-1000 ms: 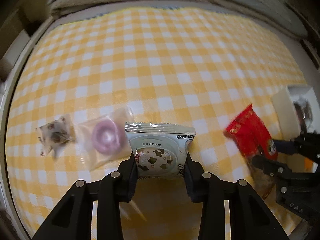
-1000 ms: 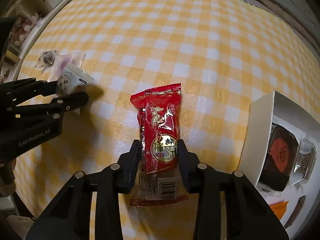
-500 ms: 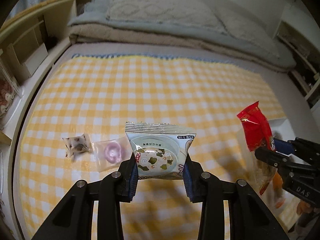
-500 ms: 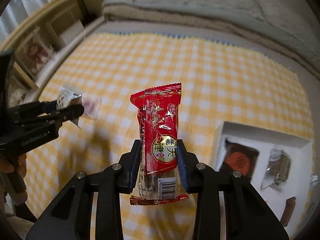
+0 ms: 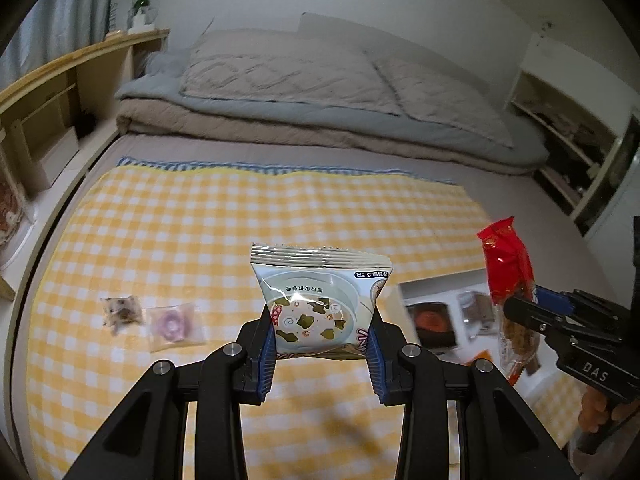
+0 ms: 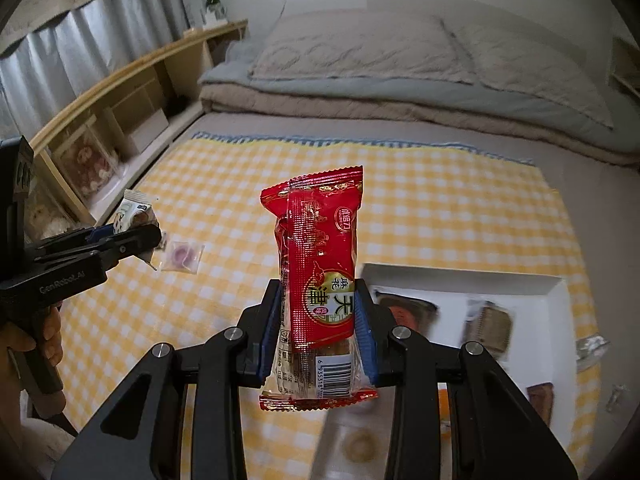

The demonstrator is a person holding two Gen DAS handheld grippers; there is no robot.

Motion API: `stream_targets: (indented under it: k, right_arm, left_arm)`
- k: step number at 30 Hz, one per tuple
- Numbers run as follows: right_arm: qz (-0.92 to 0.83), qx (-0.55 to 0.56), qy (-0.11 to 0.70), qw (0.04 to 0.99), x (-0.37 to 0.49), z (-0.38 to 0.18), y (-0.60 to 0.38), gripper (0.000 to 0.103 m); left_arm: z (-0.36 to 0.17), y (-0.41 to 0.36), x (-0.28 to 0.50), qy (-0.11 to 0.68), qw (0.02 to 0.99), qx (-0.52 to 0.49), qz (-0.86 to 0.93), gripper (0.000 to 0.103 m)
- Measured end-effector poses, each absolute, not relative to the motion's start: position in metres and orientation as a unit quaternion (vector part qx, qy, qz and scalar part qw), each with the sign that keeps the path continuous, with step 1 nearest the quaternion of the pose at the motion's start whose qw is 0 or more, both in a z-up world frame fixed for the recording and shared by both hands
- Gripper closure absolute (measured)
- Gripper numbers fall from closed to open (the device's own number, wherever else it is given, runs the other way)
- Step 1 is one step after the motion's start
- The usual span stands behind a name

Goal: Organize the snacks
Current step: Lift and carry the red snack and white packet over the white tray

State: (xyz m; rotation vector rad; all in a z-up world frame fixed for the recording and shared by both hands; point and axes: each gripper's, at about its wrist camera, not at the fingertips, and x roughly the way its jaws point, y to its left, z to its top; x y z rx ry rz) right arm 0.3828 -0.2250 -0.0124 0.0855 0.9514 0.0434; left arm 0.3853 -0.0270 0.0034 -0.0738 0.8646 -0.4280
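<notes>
My left gripper (image 5: 322, 346) is shut on a white and blue soup packet (image 5: 320, 300) and holds it high above the yellow checked cloth (image 5: 240, 220). My right gripper (image 6: 318, 338) is shut on a red snack bar packet (image 6: 320, 264), held upright in the air. The white box (image 6: 460, 284) with several wrapped snacks lies on the cloth at the right. A clear packet with a purple ring sweet (image 5: 174, 324) and a small brown-patterned packet (image 5: 122, 310) lie on the cloth at the left. Each gripper shows in the other's view, the left (image 6: 138, 236) and the right (image 5: 516, 308).
Folded grey and beige bedding (image 5: 320, 92) lies behind the cloth. A wooden shelf (image 5: 52, 92) runs along the left side with a green bottle (image 5: 142, 0) on top. A white shelf unit (image 5: 568, 140) stands at the right.
Both grippers have risen from the cloth with their packets and tilted up, so the bedding and wall have come into view. The box now shows below both.
</notes>
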Motion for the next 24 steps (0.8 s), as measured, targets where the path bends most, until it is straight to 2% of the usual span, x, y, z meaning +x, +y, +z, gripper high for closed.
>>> stream_targets:
  k: [14,24]
  right_arm:
    - [-0.039,0.054,0.453,0.889,0.332,-0.009,-0.306,0.068]
    - [-0.087,0.067,0.480,0.870,0.302,-0.032,-0.364,0.068]
  left_arm:
    - [-0.002,-0.094,0.344,0.419,0.864,-0.050,-0.273,0.066]
    - [-0.027,-0.158,0.346,0.443,0.834,-0.051,-0.324,0.066]
